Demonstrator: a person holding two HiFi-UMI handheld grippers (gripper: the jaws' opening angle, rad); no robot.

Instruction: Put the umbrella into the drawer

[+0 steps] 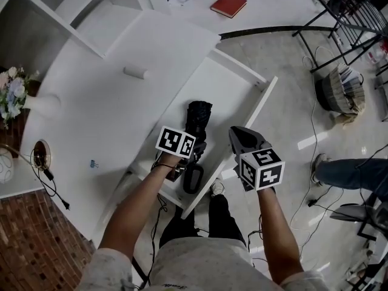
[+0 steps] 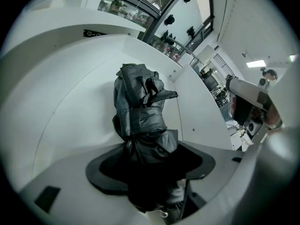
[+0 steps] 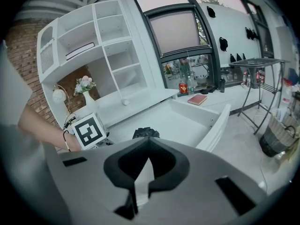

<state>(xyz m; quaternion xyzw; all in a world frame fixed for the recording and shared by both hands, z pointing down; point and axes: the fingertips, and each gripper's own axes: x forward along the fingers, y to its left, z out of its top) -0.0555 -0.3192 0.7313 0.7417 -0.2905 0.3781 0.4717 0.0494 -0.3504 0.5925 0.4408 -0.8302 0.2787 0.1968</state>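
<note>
black folded umbrella (image 1: pixel 198 117) is lying inside the open white drawer (image 1: pixel 227 80), in the part closest to the person. the left tongs (image 2: pixel 151 165) are pointing down at it and are standing wide open around its near end. the umbrella is sitting between them with a dark gap showing on each side, so they are not squeezing it. the right tongs (image 3: pixel 149 142) are pinching together with nothing in them. they are hanging just beside the drawer's front board. the drawer is sticking out of a white desk (image 1: pixel 91 96). a red book (image 1: pixel 228 5) is lying far back on another white top. some flowers (image 1: pixel 12 90) are standing at the desk's left side.
</note>
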